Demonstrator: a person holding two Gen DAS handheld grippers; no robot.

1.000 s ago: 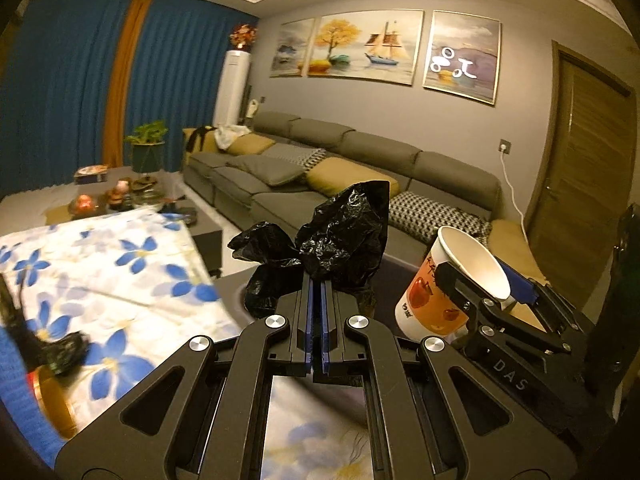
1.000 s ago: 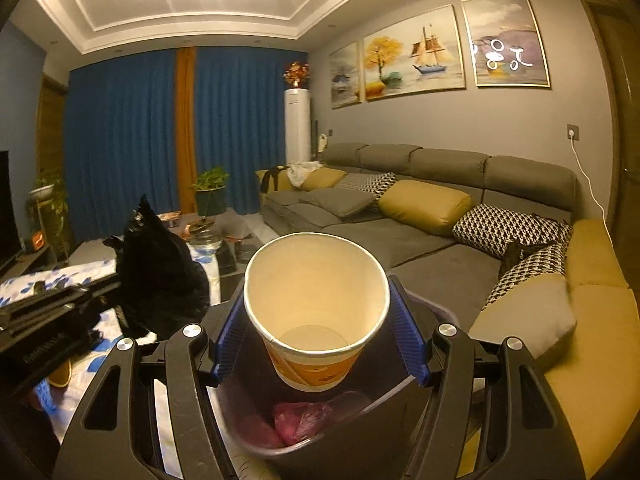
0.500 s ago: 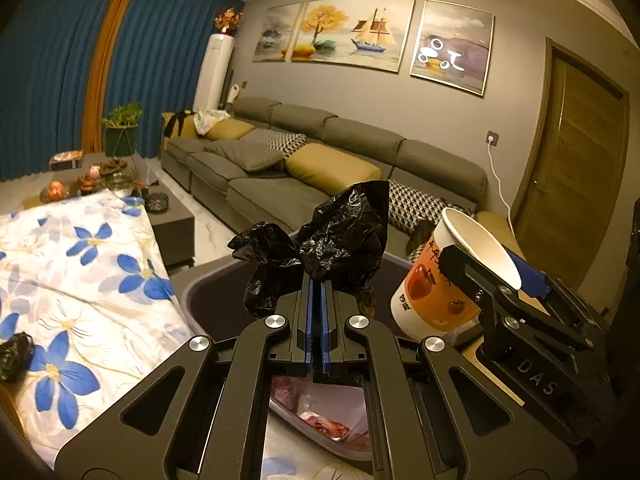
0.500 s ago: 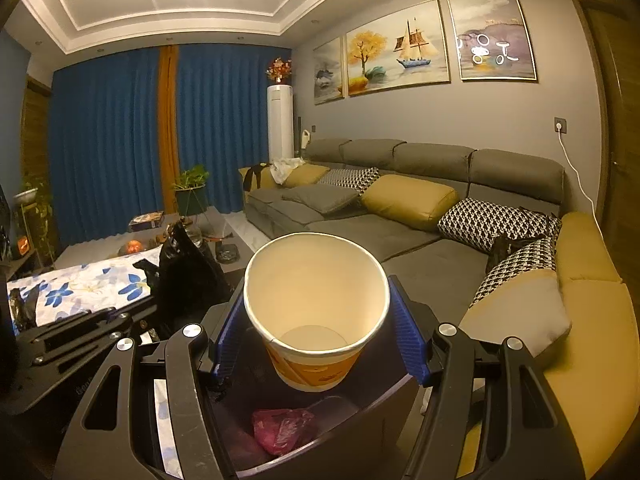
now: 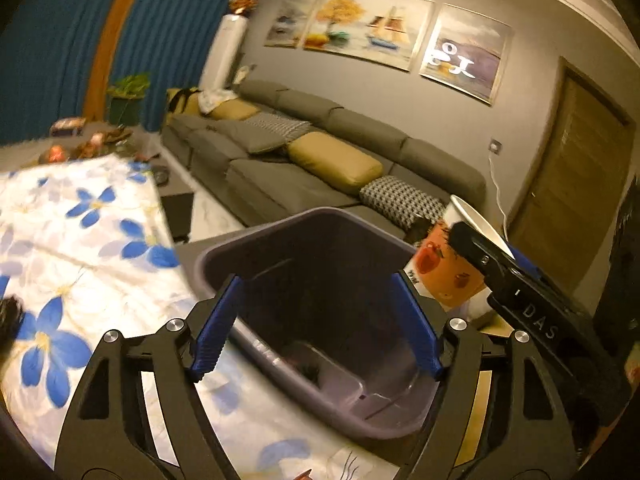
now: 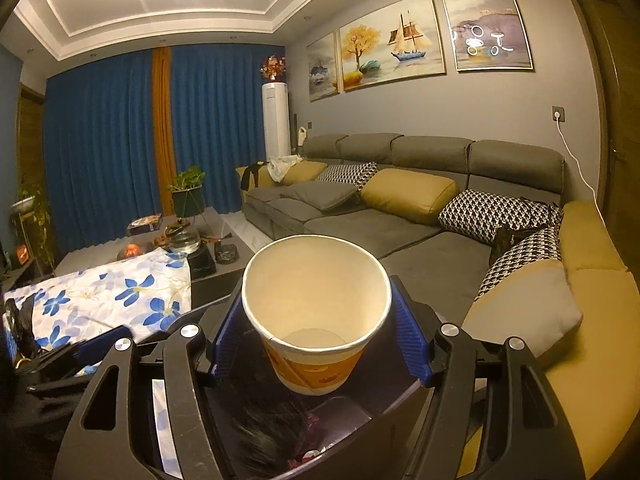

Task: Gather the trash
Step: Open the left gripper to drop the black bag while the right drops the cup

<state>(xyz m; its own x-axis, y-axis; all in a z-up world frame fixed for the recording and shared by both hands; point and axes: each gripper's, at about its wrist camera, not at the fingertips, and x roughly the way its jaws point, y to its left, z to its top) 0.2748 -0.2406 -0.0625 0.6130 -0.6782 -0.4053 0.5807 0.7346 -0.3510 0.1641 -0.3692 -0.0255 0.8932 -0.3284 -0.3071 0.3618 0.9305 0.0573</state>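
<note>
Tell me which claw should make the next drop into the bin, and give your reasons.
Right. The right claw holds the paper cup directly over the bin, so it likely only needs to release. The left claw has just been opening; nothing is between its jaws, and the black bag lies inside.

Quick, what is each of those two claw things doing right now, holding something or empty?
Left gripper: open and empty, jaws just opened over the dark grey plastic bin.
Right gripper: closed on the white-and-orange paper cup.
</note>
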